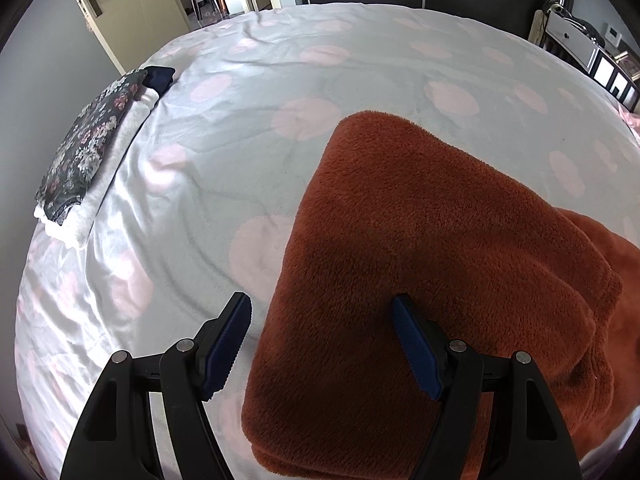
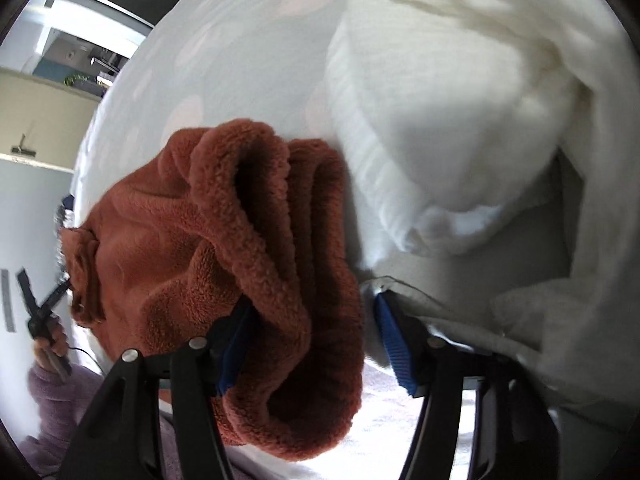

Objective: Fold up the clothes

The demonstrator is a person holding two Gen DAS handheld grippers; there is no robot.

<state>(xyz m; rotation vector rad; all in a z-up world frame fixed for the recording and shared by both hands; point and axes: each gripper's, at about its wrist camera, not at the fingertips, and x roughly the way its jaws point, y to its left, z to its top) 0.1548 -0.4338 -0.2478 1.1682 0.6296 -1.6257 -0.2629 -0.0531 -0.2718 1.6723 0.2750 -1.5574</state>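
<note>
**Fleece folded on the bed, both jaws spread**

Fleece [image 1: 420,240], rust-orange and plush, lies folded on the bed [image 1: 224,128]. The left gripper [image 1: 322,312] has its jaws spread over the near left corner. The right gripper [image 2: 312,312] has its jaws spread around the bunched, rolled end [image 2: 256,248]. Open sheet stretches left toward the folded pile [image 1: 88,152] at the bed's edge. White bedding [image 2: 460,100] is blurred.
</note>
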